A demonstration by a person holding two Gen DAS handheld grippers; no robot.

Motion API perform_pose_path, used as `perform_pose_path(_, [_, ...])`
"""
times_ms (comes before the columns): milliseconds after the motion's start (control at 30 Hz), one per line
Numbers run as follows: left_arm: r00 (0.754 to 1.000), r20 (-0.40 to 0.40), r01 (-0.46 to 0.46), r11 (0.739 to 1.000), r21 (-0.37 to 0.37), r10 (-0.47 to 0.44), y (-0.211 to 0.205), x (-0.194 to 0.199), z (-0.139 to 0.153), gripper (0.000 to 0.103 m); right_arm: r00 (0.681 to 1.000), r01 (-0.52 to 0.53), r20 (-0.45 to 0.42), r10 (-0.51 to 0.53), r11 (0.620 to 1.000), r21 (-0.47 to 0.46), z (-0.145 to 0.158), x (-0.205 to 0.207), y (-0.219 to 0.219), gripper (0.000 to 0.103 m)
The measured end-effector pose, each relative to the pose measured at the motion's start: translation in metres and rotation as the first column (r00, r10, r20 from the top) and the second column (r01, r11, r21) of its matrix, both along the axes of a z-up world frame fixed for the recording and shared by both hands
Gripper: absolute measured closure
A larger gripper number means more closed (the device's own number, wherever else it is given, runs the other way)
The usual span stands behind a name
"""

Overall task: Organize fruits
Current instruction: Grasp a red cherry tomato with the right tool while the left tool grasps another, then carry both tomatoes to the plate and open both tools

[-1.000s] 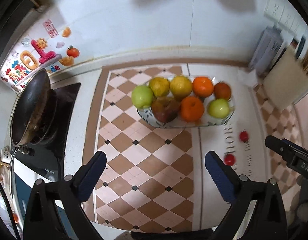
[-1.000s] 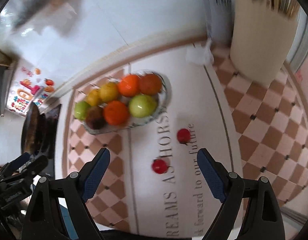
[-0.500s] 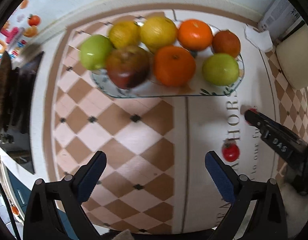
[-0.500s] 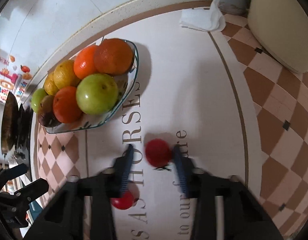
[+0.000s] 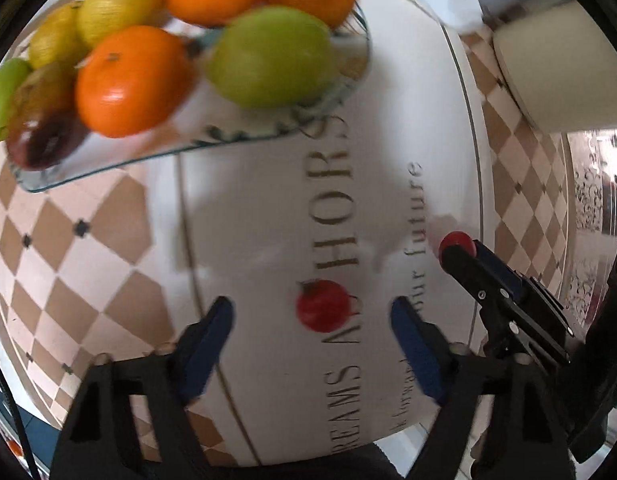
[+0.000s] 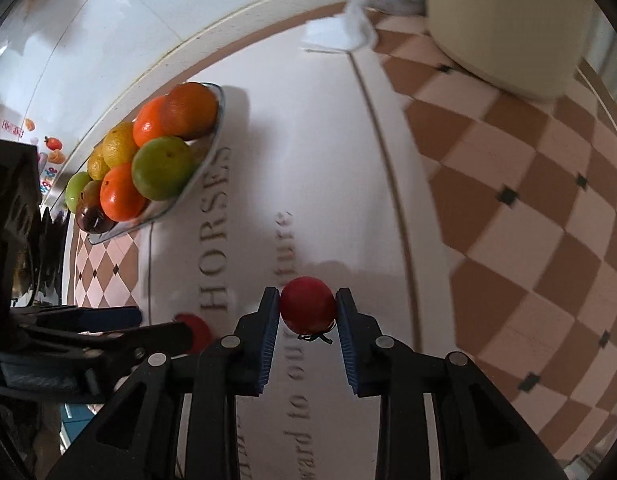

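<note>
Two small red tomatoes lie on the white lettered mat. My right gripper [image 6: 307,307] is shut on one small red tomatoes [image 6: 307,309], its blue pads pressing both sides. The same tomato [image 5: 455,241] peeks out behind the right gripper's fingers [image 5: 474,276] in the left wrist view. My left gripper [image 5: 310,316] hangs just over the other tomato [image 5: 322,305], jaws closing, with the fruit between the pads and gaps on both sides. In the right wrist view that tomato [image 6: 197,330] is half hidden by the left fingers [image 6: 108,332]. A glass fruit bowl [image 5: 268,138] holds oranges, lemons and apples.
A cream-coloured container [image 6: 504,20] and a crumpled white tissue [image 6: 340,28] stand at the back right. The bowl [image 6: 204,176] sits at the back left near the wall. Brown checkered mat surrounds the white lettered strip [image 5: 332,208].
Both grippers have dropped toward the mat. The right jaws went from wide apart to shut on a tomato. The left jaws have narrowed around the other tomato.
</note>
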State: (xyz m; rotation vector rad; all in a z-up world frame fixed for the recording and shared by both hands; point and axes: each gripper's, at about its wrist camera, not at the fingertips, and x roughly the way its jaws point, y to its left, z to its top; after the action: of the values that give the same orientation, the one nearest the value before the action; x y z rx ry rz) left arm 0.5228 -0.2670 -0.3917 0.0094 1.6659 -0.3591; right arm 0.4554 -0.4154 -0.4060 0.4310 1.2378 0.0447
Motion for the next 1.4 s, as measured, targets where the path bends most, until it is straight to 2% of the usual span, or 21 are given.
perform_pose_path(67, [1.0,-0.015,0.014,1.0,-0.002,-0.014,-0.008,-0.002,-0.005,0.046,1.0,0.011,-0.01,-0.01,1.0,0.014,-0.003,-0.006,-0.006,0.072])
perform_pose_path(100, [1.0,-0.018,0.02,1.0,0.002,-0.02,-0.011,-0.003,-0.006,0.048,1.0,0.012,-0.012,-0.012,1.0,0.016,-0.004,-0.008,-0.008,0.072])
perform_pose_path(267, [0.999,-0.028,0.04,0.999,0.015,-0.04,-0.023,-0.008,-0.016,0.075,1.0,0.007,-0.007,-0.007,1.0,0.009,-0.002,-0.012,-0.016,0.072])
perform_pose_path(433, [0.999,0.002,0.042,0.999,0.005,-0.042,-0.024,-0.01,-0.015,0.075,0.999,0.023,0.022,-0.023,1.0,0.015,0.01,-0.013,-0.024,0.072])
perform_pose_path(533, [1.0,0.022,0.015,1.0,-0.013,-0.015,-0.017,-0.007,-0.004,0.075,0.999,0.03,0.039,-0.031,0.999,0.028,0.017,-0.011,-0.029,0.072])
perform_pose_path(700, [0.996,0.065,-0.06,0.996,-0.065,0.064,0.015,0.002,0.026,0.075,0.996,-0.004,0.085,-0.001,0.998,0.06,0.032,-0.002,-0.016,0.072])
perform_pose_path(733, [0.993,0.075,-0.086,0.993,-0.081,0.092,0.033,-0.001,0.029,0.075,0.995,-0.018,0.097,0.012,0.998,0.065,0.035,0.001,-0.011,0.072])
perform_pose_path(867, [0.968,0.099,-0.215,0.967,-0.139,0.23,0.086,0.002,0.057,0.075,0.989,-0.084,0.134,0.07,0.991,0.107,0.045,0.021,0.021,0.072])
perform_pose_path(1000, [0.93,0.085,-0.34,0.924,-0.174,0.358,0.129,0.026,0.063,0.075,0.979,-0.148,0.161,0.123,0.977,0.156,0.046,0.045,0.053,0.072])
perform_pose_path(1100, [0.902,0.046,-0.412,0.889,-0.199,0.429,0.153,0.04,0.062,0.075,0.973,-0.192,0.166,0.162,0.964,0.182,0.042,0.062,0.079,0.072])
perform_pose_path(1233, [0.885,0.022,-0.452,0.868,-0.208,0.466,0.165,0.052,0.058,0.075,0.966,-0.232,0.16,0.205,0.957,0.174,0.037,0.077,0.104,0.072])
perform_pose_path(1400, [0.875,0.011,-0.473,0.858,-0.2,0.485,0.157,0.063,0.049,0.075,0.961,-0.252,0.152,0.23,0.957,0.143,0.031,0.084,0.119,0.072])
